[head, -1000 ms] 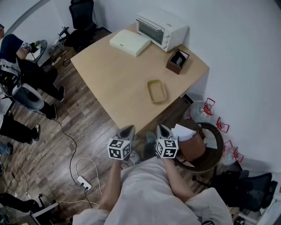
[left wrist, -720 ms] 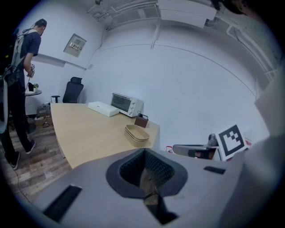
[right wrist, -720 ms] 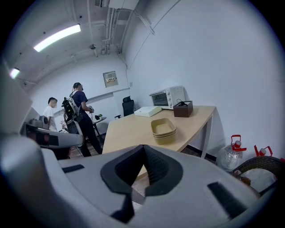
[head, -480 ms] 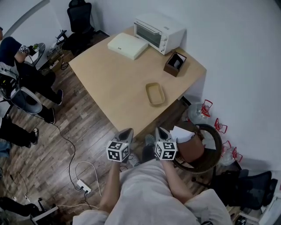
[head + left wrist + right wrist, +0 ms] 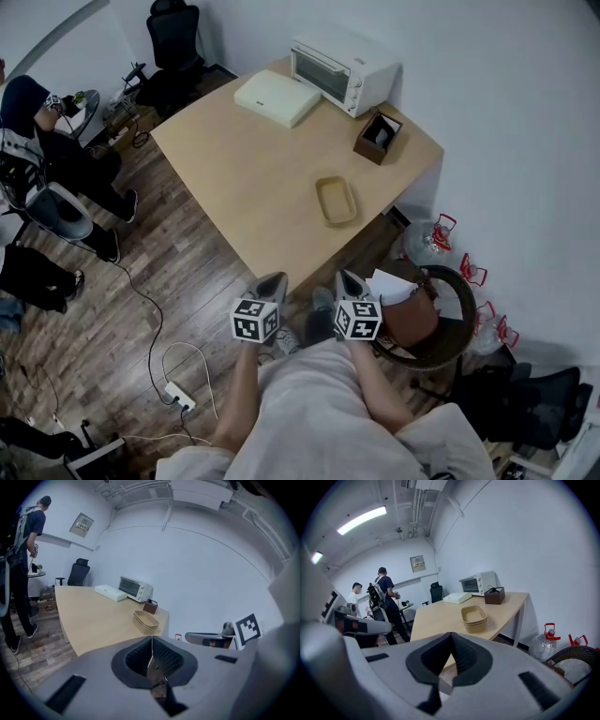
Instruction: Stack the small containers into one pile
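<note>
The left tongs (image 5: 273,281) are fully closed: in the left gripper view the two dark pads meet along a thin line with nothing between them. The right tongs (image 5: 349,280) are closed the same way, pad against pad and empty. Both are held side by side in front of the person's chest, just off the near edge of the table (image 5: 246,178), pointing toward it and slightly down, touching nothing. The containers (image 5: 336,200) are tan, shallow, oblong trays with rounded corners, nested one inside another in a single low pile, open side up. The pile sits flat on the table near its right edge, well apart from both tongs. Its long axis runs away from the person, roughly along that edge, toward the brown box (image 5: 379,133) and the oven (image 5: 342,64) at the far end. A white box (image 5: 277,95) lies beside the oven, to its left.
</note>
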